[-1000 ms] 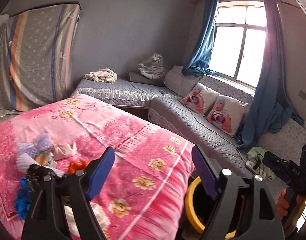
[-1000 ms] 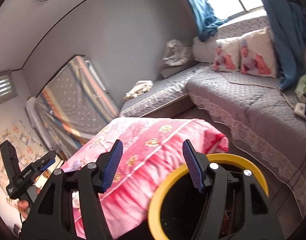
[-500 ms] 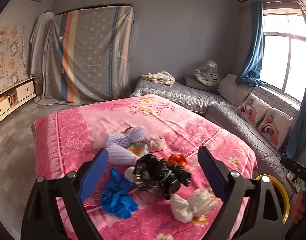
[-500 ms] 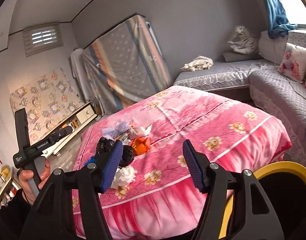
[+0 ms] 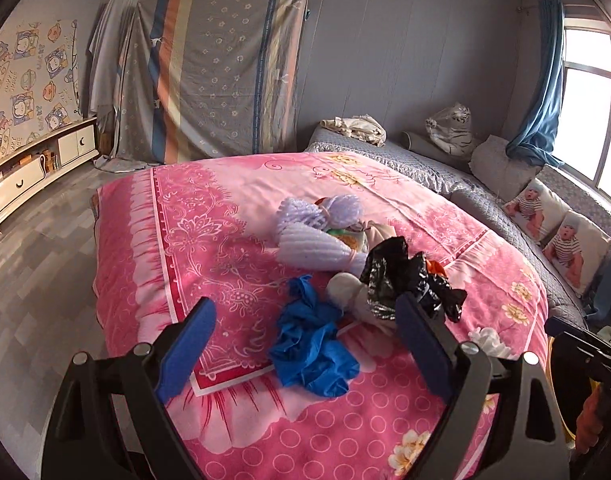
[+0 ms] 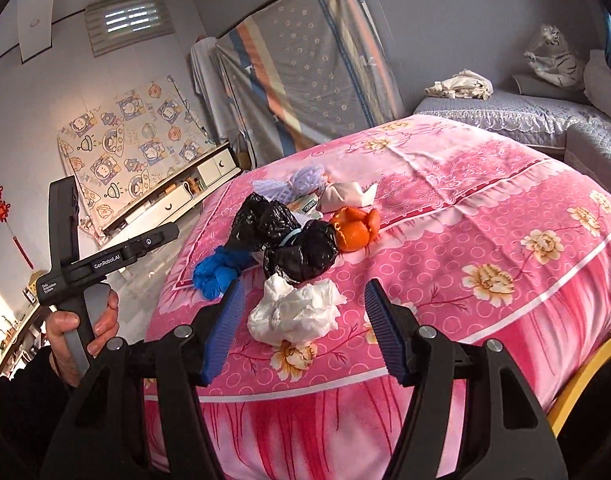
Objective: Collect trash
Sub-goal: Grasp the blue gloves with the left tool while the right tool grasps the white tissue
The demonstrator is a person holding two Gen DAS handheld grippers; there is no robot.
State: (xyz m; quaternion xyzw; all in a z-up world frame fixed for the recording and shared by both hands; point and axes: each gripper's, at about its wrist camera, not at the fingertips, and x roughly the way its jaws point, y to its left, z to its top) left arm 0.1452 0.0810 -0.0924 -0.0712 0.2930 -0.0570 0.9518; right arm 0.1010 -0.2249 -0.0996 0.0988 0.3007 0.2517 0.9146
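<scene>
A heap of trash, crumpled white tissue (image 6: 295,314), black plastic bags (image 6: 283,236), a blue wad (image 5: 311,346) and orange peel (image 6: 355,230), lies on the pink floral quilt (image 6: 485,208). The left gripper (image 5: 305,354), jaws just widened and empty, frames the blue wad; the right gripper (image 6: 301,326), half open, holds nothing above the tissue, beside a yellow-rimmed bin (image 6: 577,384)
</scene>
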